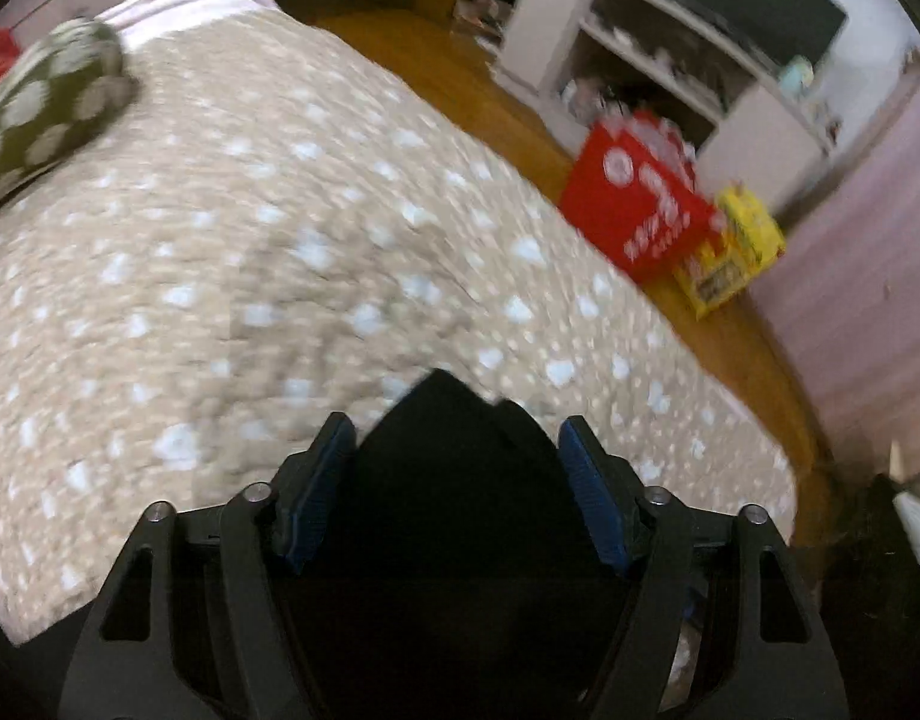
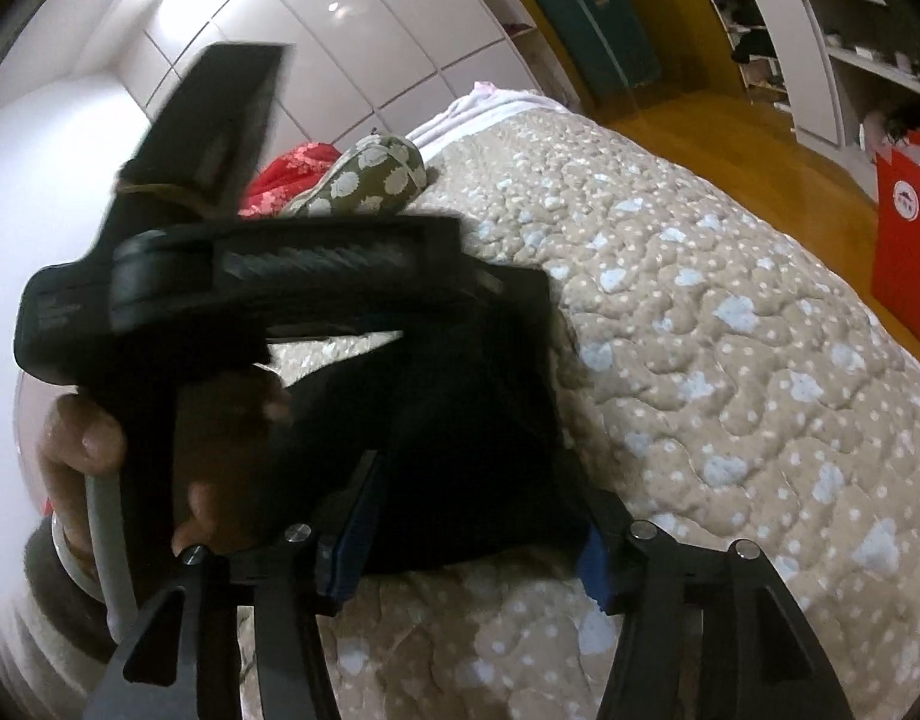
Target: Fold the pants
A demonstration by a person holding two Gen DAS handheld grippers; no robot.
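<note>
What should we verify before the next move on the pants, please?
1. Right gripper released: ok; pads stand apart and do not seem to press on the pants.
2. Left gripper holding the pants: cannot tell; black cloth fills the gap between its pads.
3. Pants on the quilt: ok; they lie bundled on it.
4. Fold neat: cannot tell; the left gripper and the hand cover part of it.
5. Pillow out of the way: ok; it lies apart, further up the bed.
</note>
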